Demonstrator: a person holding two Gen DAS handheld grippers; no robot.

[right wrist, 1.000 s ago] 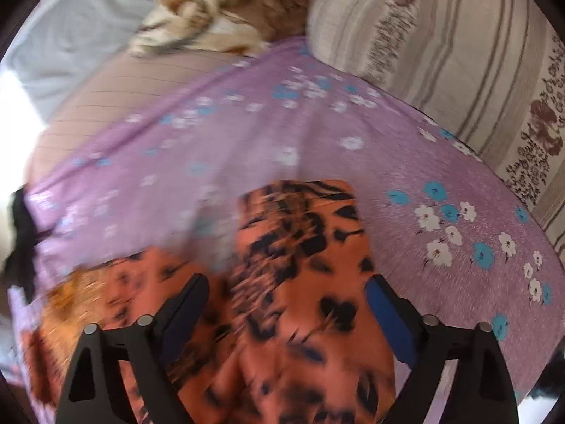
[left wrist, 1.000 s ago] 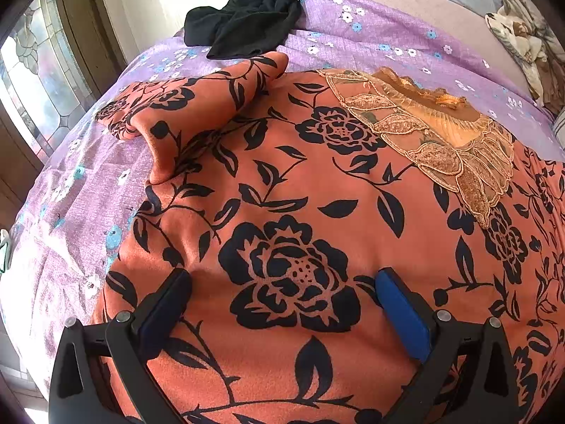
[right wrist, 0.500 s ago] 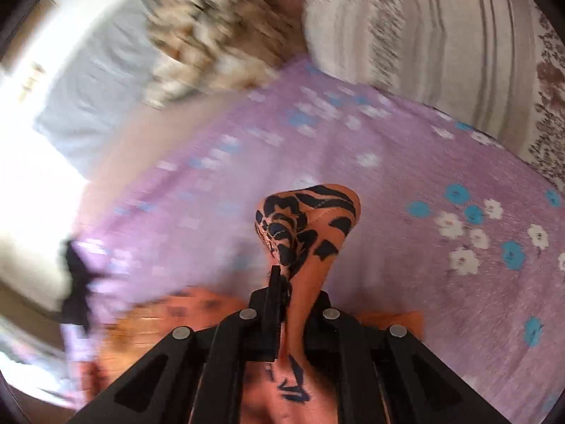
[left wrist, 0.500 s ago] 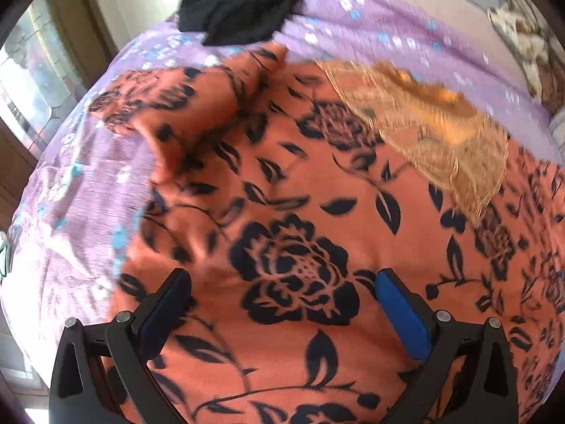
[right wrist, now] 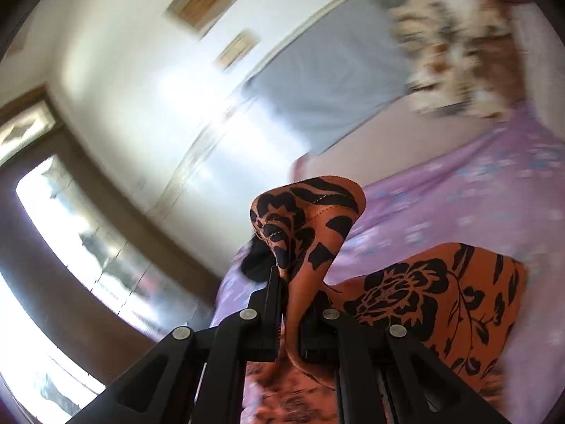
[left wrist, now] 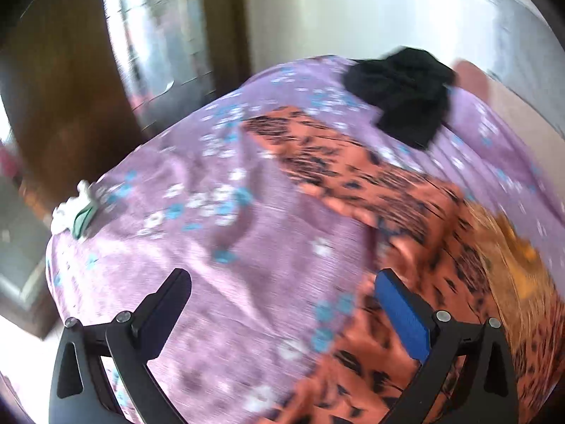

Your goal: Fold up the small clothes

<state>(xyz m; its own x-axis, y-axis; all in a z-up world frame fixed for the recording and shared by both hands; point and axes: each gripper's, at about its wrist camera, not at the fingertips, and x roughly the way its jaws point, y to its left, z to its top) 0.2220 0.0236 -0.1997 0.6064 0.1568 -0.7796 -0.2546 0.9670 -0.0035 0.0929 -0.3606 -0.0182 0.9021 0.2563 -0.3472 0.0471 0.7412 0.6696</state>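
An orange garment with black flower print (left wrist: 406, 208) lies spread on the purple flowered bedsheet (left wrist: 247, 247); its sleeve runs toward the far left. My left gripper (left wrist: 282, 293) is open and empty, hovering over the sheet at the garment's left edge. My right gripper (right wrist: 295, 282) is shut on a sleeve end of the orange garment (right wrist: 303, 219) and holds it lifted above the bed, the rest (right wrist: 434, 293) draping down to the right.
A black cloth (left wrist: 406, 95) lies at the far edge of the bed. A small white and green item (left wrist: 76, 212) sits at the bed's left edge. A window and wooden frame stand behind. A grey pillow (right wrist: 335, 81) and patterned blanket (right wrist: 459, 46) lie far off.
My right gripper closed on the sleeve end and lifted it, swinging upward. My left gripper moved left off the garment's middle to its left edge, staying open.
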